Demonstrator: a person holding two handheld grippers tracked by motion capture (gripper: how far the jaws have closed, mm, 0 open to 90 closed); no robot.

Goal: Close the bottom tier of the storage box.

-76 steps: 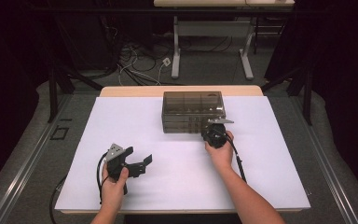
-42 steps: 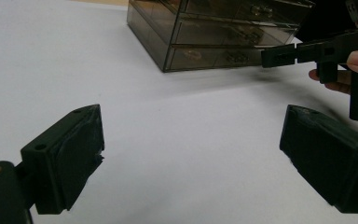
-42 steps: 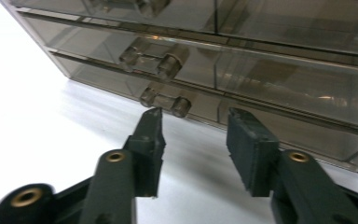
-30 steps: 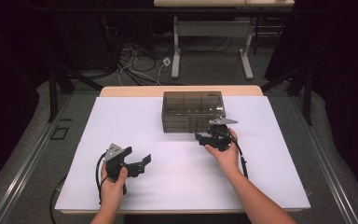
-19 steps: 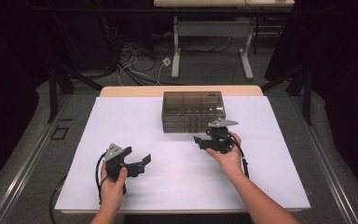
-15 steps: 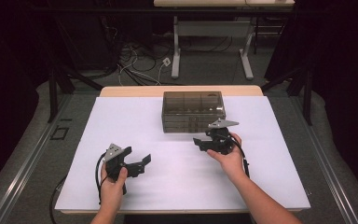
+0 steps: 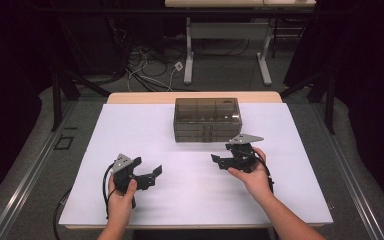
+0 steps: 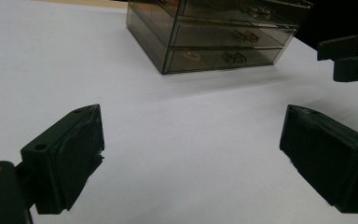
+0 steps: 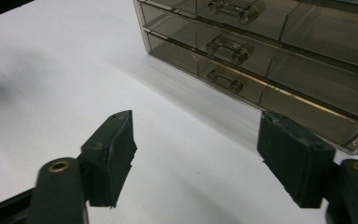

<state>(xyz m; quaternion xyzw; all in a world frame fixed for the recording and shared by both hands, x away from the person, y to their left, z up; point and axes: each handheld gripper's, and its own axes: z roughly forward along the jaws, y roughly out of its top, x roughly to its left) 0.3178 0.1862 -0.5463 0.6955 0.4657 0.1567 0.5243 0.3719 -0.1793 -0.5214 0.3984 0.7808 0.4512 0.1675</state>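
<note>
Drawer unit (image 7: 207, 120) sits closed on the tabletop (image 7: 300, 150). Your right gripper (image 7: 223, 161), just beside it, has just been opening, nothing between. Your left gripper (image 7: 150, 172) gapes empty.

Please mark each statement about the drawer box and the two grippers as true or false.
1. The drawer box is smoky and see-through. True.
2. The right gripper holds a drawer handle. False: its jaws are open and apart from the box, with nothing between them.
3. The left gripper is open. True.
4. One drawer is pulled far out. False: all look closed.
5. The box stands on the floor. False: it stands on the white table.
</note>
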